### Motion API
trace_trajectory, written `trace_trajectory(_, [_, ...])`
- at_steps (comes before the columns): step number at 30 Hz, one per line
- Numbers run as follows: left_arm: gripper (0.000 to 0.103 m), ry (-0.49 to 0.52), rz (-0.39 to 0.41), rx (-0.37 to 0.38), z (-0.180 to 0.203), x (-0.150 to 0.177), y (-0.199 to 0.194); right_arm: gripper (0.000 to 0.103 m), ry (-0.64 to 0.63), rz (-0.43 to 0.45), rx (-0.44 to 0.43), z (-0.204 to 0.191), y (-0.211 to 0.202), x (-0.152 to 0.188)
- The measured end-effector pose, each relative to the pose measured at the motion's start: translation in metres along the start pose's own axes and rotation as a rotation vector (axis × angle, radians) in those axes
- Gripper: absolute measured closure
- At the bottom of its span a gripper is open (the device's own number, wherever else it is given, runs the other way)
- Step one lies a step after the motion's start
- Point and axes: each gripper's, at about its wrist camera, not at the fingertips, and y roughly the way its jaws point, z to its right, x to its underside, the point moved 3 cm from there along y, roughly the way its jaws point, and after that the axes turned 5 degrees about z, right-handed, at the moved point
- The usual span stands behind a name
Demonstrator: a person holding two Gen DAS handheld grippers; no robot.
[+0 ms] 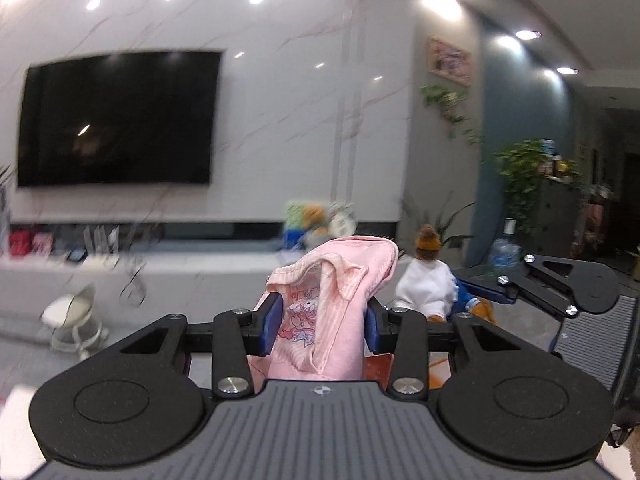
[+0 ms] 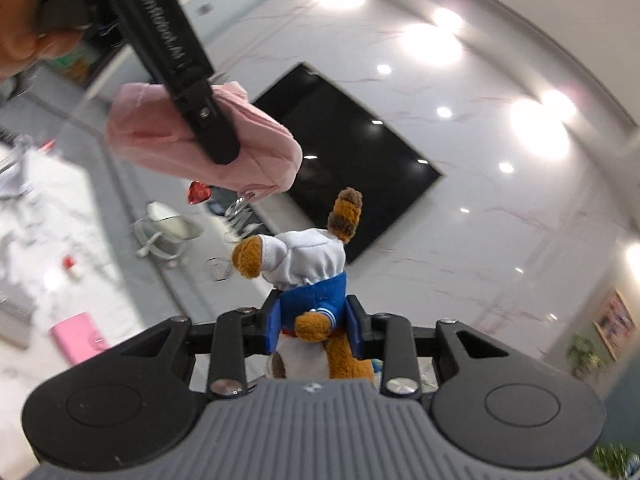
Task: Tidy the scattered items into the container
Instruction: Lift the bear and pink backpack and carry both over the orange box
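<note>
- marble wall (image 1: 280,92) with a dark tv (image 1: 116,120) fills the left wrist view; in that view, a low white chair (image 1: 72,316) stands at 8 o'clock on the grey floor.
- no container can be made out in either view.
- left gripper (image 1: 322,326) points about level, jaws narrowed onto a pink garment (image 1: 320,312), held up off any surface.
- right gripper (image 2: 314,328) is rolled, jaws clamped on a stuffed toy (image 2: 308,280) at its blue waist, head at 12 o'clock.
- a hand (image 2: 20,36) shows at 10 o'clock.
</note>
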Motion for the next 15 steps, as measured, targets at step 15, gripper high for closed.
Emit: trace_trajectory(15, [0.056, 0.054, 0.030, 0.193, 0.131, -0.026, 0.052, 0.068, 0.146, -0.085, 0.218, 0.103, -0.054, 0.050])
